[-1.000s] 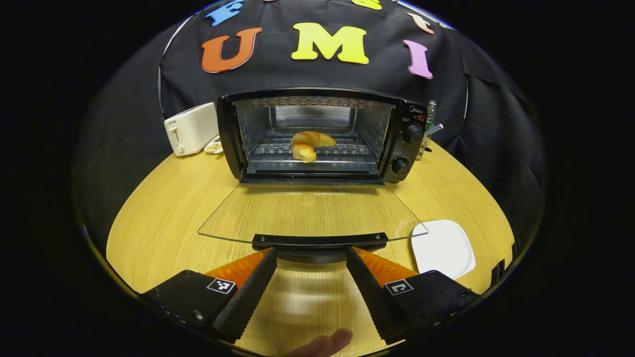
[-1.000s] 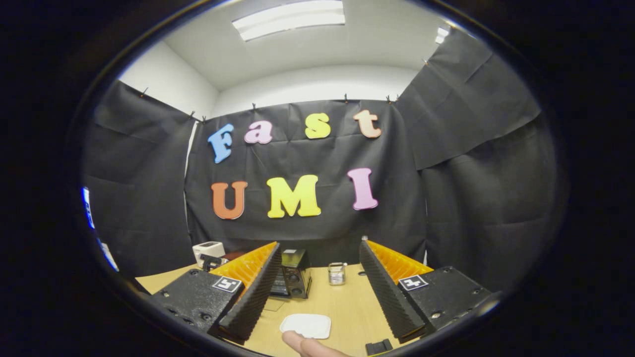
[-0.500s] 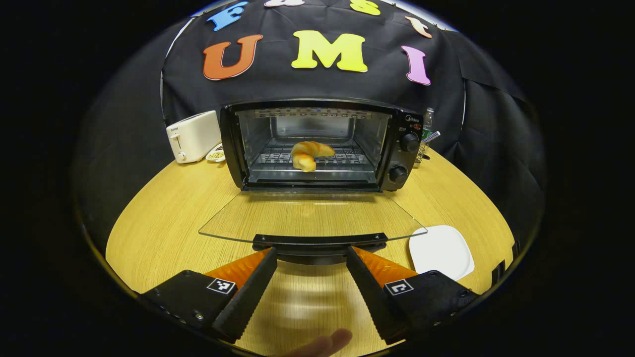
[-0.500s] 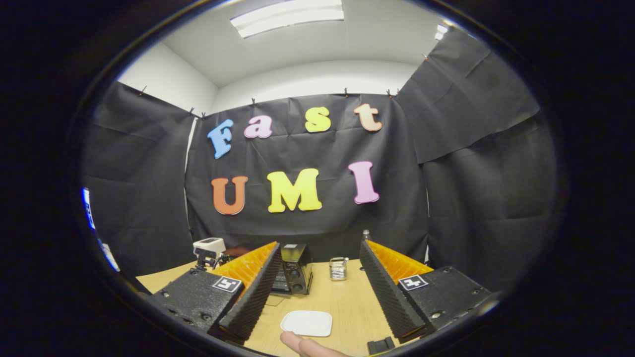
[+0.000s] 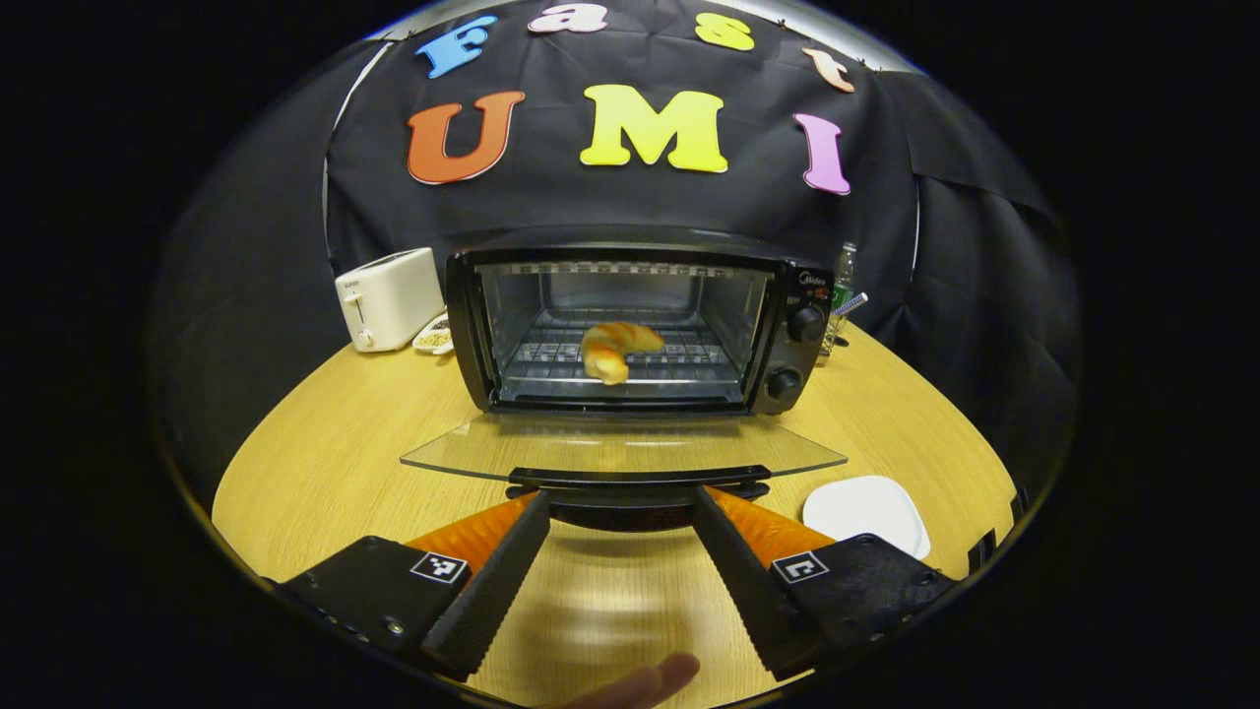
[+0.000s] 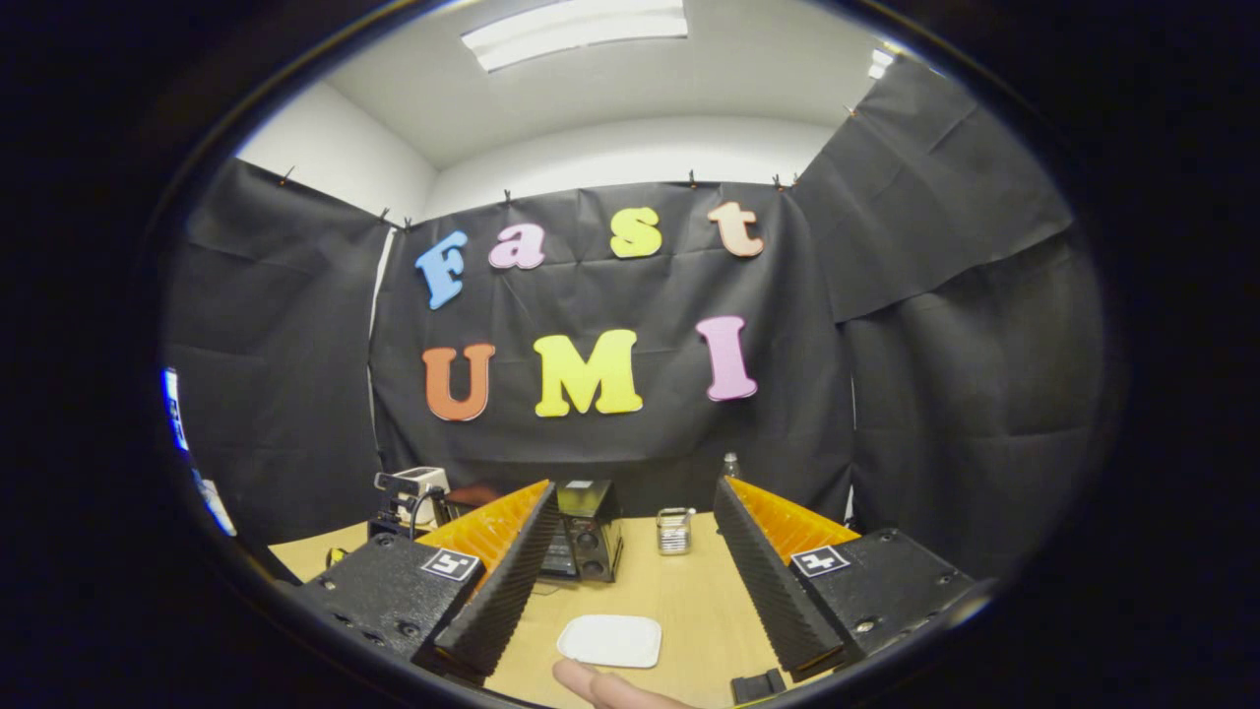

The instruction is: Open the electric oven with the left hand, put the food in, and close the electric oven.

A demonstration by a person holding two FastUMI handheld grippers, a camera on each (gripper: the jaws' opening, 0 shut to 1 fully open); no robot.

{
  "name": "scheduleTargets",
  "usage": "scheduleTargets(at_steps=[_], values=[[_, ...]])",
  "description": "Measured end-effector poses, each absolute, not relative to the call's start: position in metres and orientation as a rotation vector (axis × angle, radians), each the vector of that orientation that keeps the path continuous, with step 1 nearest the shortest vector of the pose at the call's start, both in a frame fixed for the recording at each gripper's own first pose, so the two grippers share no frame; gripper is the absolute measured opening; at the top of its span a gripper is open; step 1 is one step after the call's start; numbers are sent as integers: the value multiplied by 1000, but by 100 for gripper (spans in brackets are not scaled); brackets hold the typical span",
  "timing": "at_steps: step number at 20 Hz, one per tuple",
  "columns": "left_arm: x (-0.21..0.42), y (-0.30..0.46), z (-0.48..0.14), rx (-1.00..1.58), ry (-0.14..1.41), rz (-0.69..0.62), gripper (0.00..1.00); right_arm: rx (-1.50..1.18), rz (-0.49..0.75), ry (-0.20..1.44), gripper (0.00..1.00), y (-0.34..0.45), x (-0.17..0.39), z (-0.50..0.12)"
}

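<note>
Your left tool (image 5: 618, 500) spread wide beneath the black handle (image 5: 638, 478) of the glass door, gripping nothing, golden croissant (image 5: 615, 346) on the rack inside the black electric oven (image 5: 630, 330), your right tool (image 6: 635, 492) wide open above the wooden surface (image 6: 689, 601), empty.

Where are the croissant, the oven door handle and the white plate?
croissant (image 5: 612, 347): left gripper view, middle of its curve.
oven door handle (image 5: 638, 478): left gripper view, centre of bar.
white plate (image 6: 609, 640): right gripper view, its middle.

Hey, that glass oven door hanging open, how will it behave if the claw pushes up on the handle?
The glass door is hinged along the oven base, so it likely swings up rigidly. The handle looks like a solid bar. Being glass, probably heavyish; slamming seems risky.
</note>
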State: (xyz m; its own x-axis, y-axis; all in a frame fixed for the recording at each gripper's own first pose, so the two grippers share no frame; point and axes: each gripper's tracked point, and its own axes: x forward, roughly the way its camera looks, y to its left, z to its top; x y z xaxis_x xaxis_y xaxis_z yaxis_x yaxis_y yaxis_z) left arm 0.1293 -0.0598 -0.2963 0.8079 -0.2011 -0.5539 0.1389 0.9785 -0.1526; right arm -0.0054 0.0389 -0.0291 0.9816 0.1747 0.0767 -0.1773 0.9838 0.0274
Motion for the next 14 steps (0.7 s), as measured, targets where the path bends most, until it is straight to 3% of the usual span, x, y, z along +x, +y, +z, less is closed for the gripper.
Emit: scheduleTargets(at_steps=[8,12,13,14], values=[[192,-54,-234,-218,433,-175,98,32,162,-64,96,37,-6,-30],[214,-43,-223,-317,439,-152,98,23,154,-64,96,31,-7,-30],[212,-35,-221,-315,436,-135,96,23,144,-67,96,27,-7,-31],[210,-29,-219,-313,427,-130,82,28,133,-62,96,23,-7,-32]])
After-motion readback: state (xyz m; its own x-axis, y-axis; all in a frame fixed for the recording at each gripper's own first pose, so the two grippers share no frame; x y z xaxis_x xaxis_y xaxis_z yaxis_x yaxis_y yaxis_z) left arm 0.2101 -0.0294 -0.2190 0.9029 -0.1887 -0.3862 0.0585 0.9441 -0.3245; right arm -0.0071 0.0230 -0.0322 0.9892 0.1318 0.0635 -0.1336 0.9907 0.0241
